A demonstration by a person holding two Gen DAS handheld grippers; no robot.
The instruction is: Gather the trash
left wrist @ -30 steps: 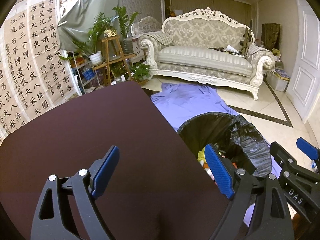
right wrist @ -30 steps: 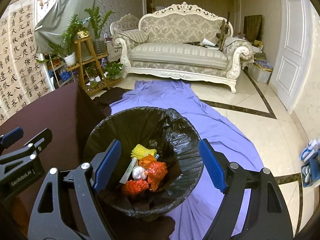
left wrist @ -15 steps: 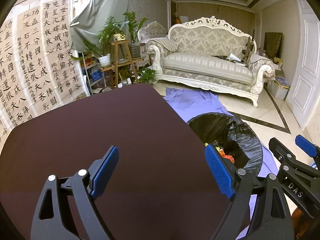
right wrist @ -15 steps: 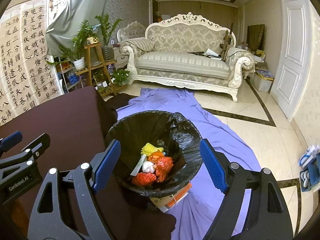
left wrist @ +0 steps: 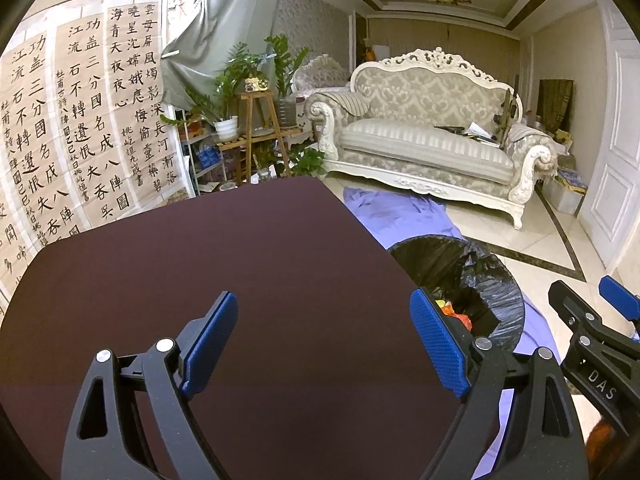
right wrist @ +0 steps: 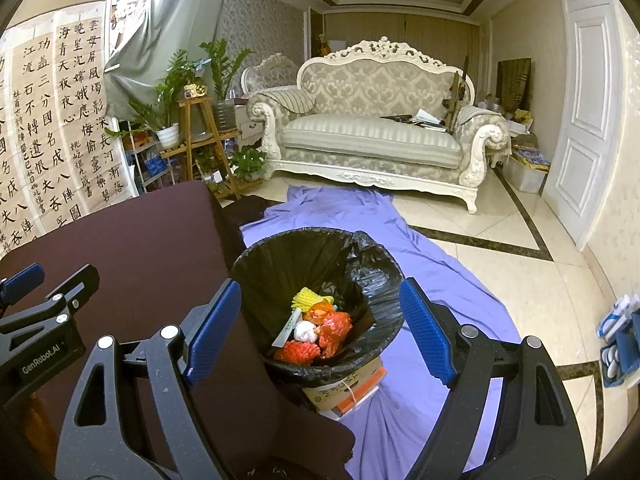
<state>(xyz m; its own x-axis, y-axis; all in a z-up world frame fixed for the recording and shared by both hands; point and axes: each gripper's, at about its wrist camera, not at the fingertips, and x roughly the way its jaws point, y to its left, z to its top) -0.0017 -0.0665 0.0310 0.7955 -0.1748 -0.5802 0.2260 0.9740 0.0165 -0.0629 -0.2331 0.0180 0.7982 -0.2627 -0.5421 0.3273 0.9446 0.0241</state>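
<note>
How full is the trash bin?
Partly full: the trash bin holds orange and yellow wrappers low inside; black liner wall stays bare above them.

White letters "DAS" stand on the black arm of the right gripper (left wrist: 616, 312) at the edge of the left wrist view, and "GenRobot.AI" runs along the black body of the left gripper (right wrist: 36, 280) in the right wrist view. Over on the wall, the calligraphy scrolls (left wrist: 80, 128) carry columns of large black Chinese brush characters, among them 功蓋三分國, 名成八陣圖 and 江流石不轉. Under the trash bin (right wrist: 320, 304) a cardboard box (right wrist: 344, 394) shows printing, too small to read.
</note>
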